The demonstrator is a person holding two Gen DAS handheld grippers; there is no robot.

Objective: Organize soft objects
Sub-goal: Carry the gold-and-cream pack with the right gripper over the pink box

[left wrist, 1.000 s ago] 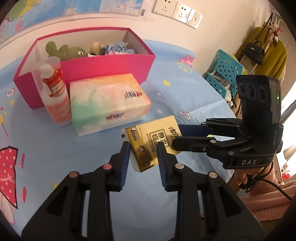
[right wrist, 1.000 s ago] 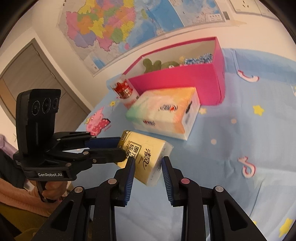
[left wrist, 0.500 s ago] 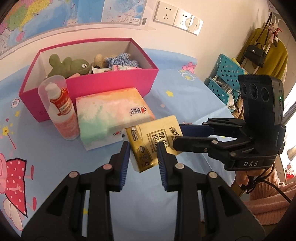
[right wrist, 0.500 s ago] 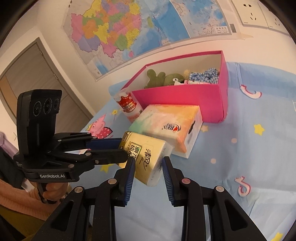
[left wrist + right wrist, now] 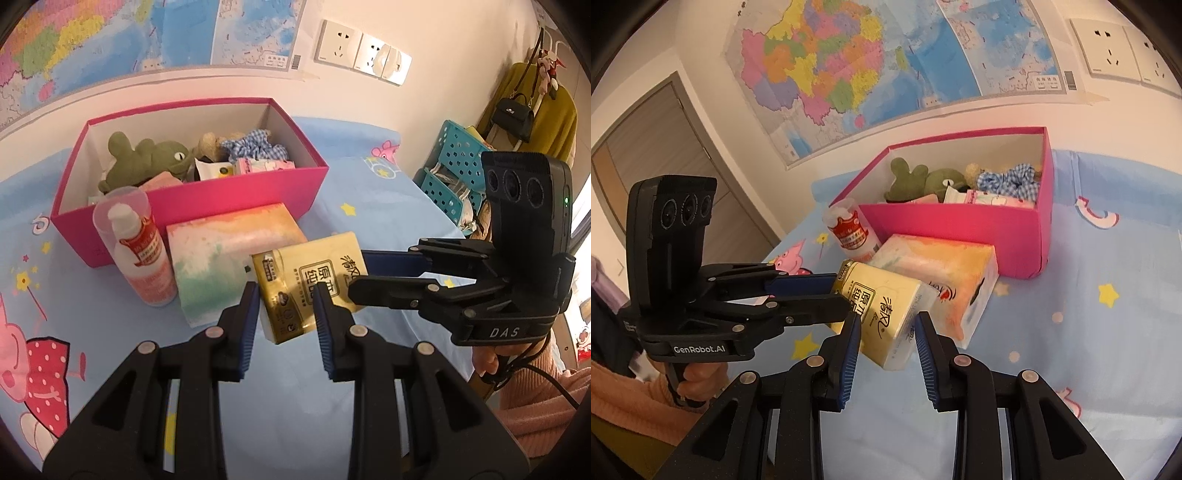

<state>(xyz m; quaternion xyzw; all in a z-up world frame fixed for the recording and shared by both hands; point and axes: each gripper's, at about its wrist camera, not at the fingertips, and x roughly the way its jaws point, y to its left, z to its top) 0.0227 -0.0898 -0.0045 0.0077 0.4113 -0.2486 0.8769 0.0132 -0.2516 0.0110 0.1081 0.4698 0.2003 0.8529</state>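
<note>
At the centre of the left wrist view, the yellow tissue pack [image 5: 308,286] hangs clear of the blue cloth [image 5: 369,206], pinched at both ends. It looks light, squashy and film-wrapped, so it may slip or buckle; gripping across the narrow ends, as now, seems soundest. The left gripper [image 5: 284,314] clamps its lower end, and the right gripper [image 5: 356,275] comes in from the right of the frame, closed on the upper right end. Above, at upper left, the pink box [image 5: 229,192] holds a green plush [image 5: 144,160]; a pastel tissue box [image 5: 229,251] lies just behind the pack.
</note>
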